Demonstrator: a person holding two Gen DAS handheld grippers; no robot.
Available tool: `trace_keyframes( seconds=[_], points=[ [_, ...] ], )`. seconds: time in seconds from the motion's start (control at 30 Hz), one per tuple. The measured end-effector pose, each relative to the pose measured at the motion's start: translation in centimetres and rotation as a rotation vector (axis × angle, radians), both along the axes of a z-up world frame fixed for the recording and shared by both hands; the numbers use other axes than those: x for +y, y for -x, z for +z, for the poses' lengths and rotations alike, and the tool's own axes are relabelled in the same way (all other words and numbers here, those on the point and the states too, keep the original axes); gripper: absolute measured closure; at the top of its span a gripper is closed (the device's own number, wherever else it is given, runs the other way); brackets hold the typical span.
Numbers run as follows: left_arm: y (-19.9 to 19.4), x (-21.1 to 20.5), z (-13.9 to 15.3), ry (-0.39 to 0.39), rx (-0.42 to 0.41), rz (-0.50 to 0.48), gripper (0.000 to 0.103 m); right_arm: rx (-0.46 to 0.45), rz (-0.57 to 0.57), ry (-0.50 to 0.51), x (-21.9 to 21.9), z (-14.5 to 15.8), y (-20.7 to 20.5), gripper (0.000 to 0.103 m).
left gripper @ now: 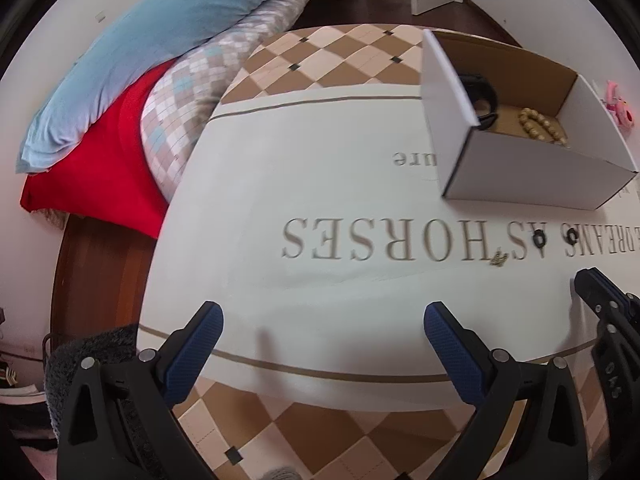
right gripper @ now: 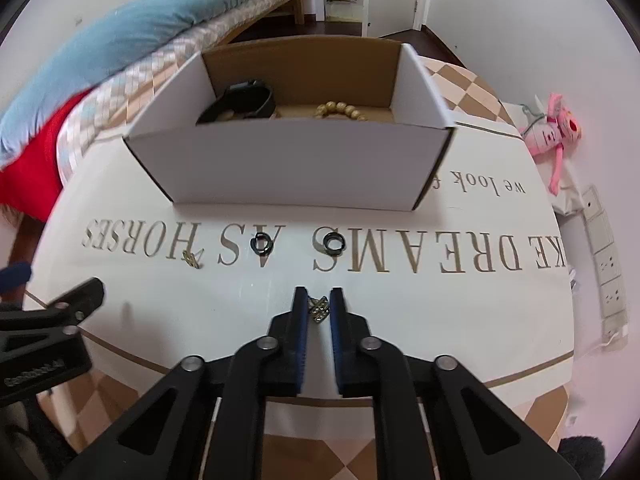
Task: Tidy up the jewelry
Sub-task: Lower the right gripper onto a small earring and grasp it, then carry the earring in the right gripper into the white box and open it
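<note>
A white cardboard box [right gripper: 296, 160] stands on the table and holds a black band [right gripper: 244, 104] and a wooden bead bracelet [right gripper: 340, 111]. It also shows in the left wrist view [left gripper: 520, 172]. Two black rings [right gripper: 261, 243] [right gripper: 332, 242] and a gold earring [right gripper: 191, 259] lie on the cloth in front of the box. My right gripper [right gripper: 319, 308] is shut on a second gold earring [right gripper: 319, 309], low over the cloth. My left gripper [left gripper: 324, 320] is open and empty over bare cloth, left of the jewelry.
The table has a white cloth [right gripper: 440, 320] with large lettering and a checkered border. A bed with blue and red bedding [left gripper: 120, 92] lies to the left. A pink plush toy [right gripper: 558, 132] hangs on the right wall near wall sockets [right gripper: 604, 260].
</note>
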State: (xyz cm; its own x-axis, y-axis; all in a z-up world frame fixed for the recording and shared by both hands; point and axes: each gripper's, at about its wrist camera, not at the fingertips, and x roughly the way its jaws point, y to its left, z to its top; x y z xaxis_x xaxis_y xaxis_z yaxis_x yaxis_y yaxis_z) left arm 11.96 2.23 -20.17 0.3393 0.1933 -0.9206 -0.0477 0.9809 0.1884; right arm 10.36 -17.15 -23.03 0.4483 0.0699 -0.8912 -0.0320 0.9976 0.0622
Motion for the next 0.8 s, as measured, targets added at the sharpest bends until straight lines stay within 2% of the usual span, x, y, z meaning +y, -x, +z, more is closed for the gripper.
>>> trace_keyframes(
  seconds=[0.07,0.2,0.37,0.4,0.43,0.5,0.53,0.6,0.63,0.7,0.8],
  points=[
    [-0.2,-0.7,0.1,0.030,-0.003,-0.015,0.000,-0.002,-0.024,-0.023,-1.2,1.2,-0.4,0.096],
    [-0.9,-2.4,0.1,0.098,0.002,-0.040,0.001,0.011,-0.075,-0.053,-3.5,1.3,-0.4,0.096],
    [-1.8,-5.0,-0.2,0.129,-0.007,-0.091,0.001,0.008,-0.129,-0.062,-5.9,1.6,-0.2,0.096],
    [-2.0,-5.4,-0.2,0.133,-0.011,-0.103,0.004,0.007,-0.139,-0.061,-6.2,1.7,-0.2,0.096],
    [-2.1,-5.8,-0.3,0.134,-0.014,-0.114,0.008,0.005,-0.147,-0.060,-6.5,1.7,-0.2,0.096],
    [-2.2,-6.6,-0.3,0.131,-0.015,-0.135,0.024,0.008,-0.164,-0.065,-7.2,1.7,-0.1,0.096],
    [-2.3,-6.8,-0.4,0.132,-0.013,-0.142,0.027,0.008,-0.170,-0.066,-7.5,1.7,0.0,0.096],
    [-2.3,-7.3,-0.5,0.129,-0.012,-0.156,0.043,0.012,-0.182,-0.068,-8.0,1.6,0.0,0.096],
    [-2.3,-7.4,-0.6,0.129,-0.010,-0.163,0.047,0.011,-0.188,-0.071,-8.2,1.6,0.0,0.096],
    [-2.3,-7.6,-0.9,0.137,0.001,-0.174,0.069,0.012,-0.197,-0.076,-8.5,1.6,0.1,0.096],
    [-2.2,-7.8,-1.1,0.144,0.007,-0.187,0.081,0.009,-0.208,-0.077,-8.7,1.7,-0.1,0.096]
  ],
)
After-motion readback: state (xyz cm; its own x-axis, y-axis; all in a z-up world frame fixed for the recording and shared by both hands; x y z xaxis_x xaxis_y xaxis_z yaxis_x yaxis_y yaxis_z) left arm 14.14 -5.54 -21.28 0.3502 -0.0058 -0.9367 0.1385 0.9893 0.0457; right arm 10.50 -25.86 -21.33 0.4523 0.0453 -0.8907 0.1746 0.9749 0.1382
